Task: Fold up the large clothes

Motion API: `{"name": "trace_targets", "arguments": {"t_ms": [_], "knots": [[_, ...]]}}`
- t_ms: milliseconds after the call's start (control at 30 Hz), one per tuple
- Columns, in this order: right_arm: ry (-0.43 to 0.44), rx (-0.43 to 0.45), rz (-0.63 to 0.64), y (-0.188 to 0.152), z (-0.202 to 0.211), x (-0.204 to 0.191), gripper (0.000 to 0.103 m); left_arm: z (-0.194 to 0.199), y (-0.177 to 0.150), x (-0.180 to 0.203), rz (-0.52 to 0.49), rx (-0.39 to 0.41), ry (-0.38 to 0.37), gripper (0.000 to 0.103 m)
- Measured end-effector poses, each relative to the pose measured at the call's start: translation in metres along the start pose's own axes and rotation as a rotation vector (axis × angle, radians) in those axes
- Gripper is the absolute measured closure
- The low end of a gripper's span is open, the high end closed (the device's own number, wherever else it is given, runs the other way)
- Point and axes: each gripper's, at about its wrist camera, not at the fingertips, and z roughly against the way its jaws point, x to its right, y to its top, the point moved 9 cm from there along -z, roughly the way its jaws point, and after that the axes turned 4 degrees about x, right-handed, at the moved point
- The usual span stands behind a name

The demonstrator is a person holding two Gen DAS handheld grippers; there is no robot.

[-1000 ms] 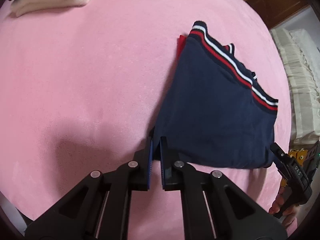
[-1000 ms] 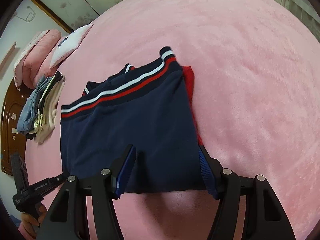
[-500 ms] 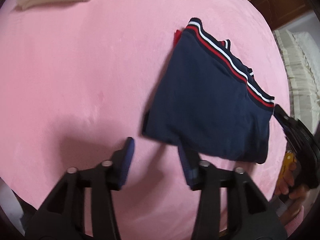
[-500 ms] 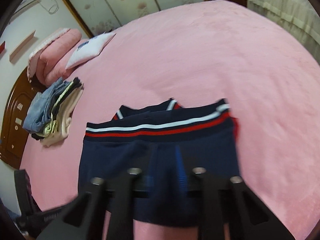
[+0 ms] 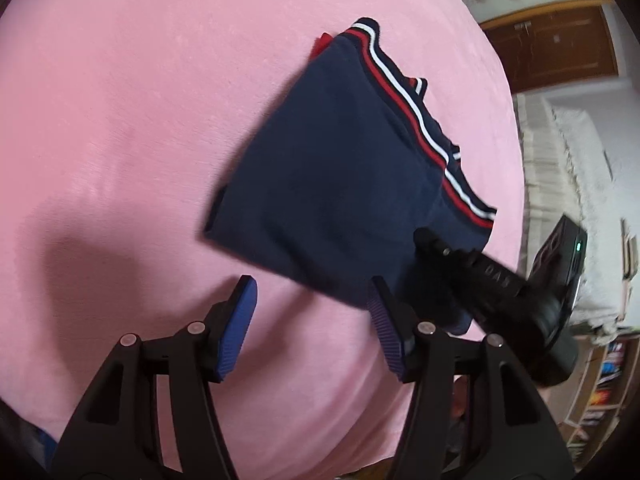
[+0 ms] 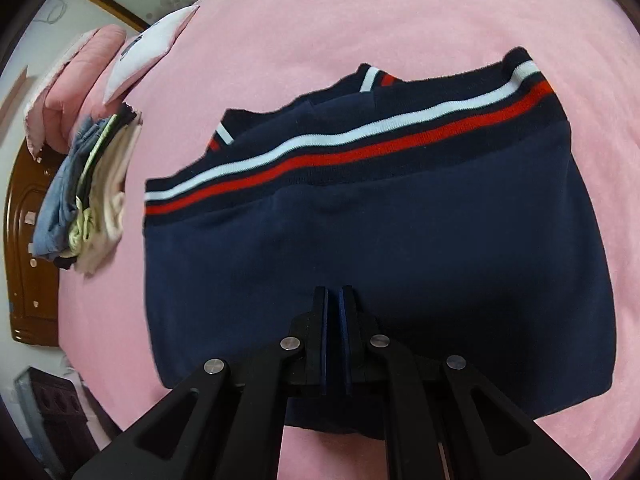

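Fingers (image 6: 322, 320) pinched over navy garment (image 6: 400, 240); left gripper (image 5: 312, 320) spread.

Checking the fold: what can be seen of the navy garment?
The garment is navy knit, folded into a rough rectangle, flat on the pink bed. A white and a red stripe run along its far hem; a red layer peeks out at one corner. The right gripper has its jaws shut over the near edge; the left gripper is open, beside it.
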Motion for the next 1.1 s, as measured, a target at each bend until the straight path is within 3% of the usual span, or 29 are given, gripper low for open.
{"name": "trace_targets", "arguments": {"t_ms": [167, 367, 600, 900, 1000, 1100], "knots": [[-0.017, -0.017, -0.009, -0.003, -0.015, -0.001, 0.097, -0.022, 0.012, 0.003, 0.068, 0.006, -0.056, 0.049], [-0.05, -0.037, 0.032, -0.003, -0.026, -0.004, 0.097, -0.042, 0.03, 0.014, 0.075, 0.08, -0.1, 0.049], [-0.066, -0.062, 0.01, 0.001, -0.03, -0.005, 0.097, -0.058, 0.047, 0.025, 0.033, 0.177, -0.031, 0.049], [-0.073, -0.053, 0.06, 0.007, -0.031, -0.019, 0.097, -0.063, 0.054, 0.021, 0.15, 0.251, 0.007, 0.049], [-0.075, -0.043, 0.08, 0.006, -0.03, -0.021, 0.097, -0.06, 0.055, 0.02, 0.188, 0.285, -0.001, 0.06], [-0.074, -0.038, 0.1, 0.005, -0.028, -0.023, 0.097, -0.052, 0.054, 0.029, 0.128, 0.313, 0.029, 0.074]]}}
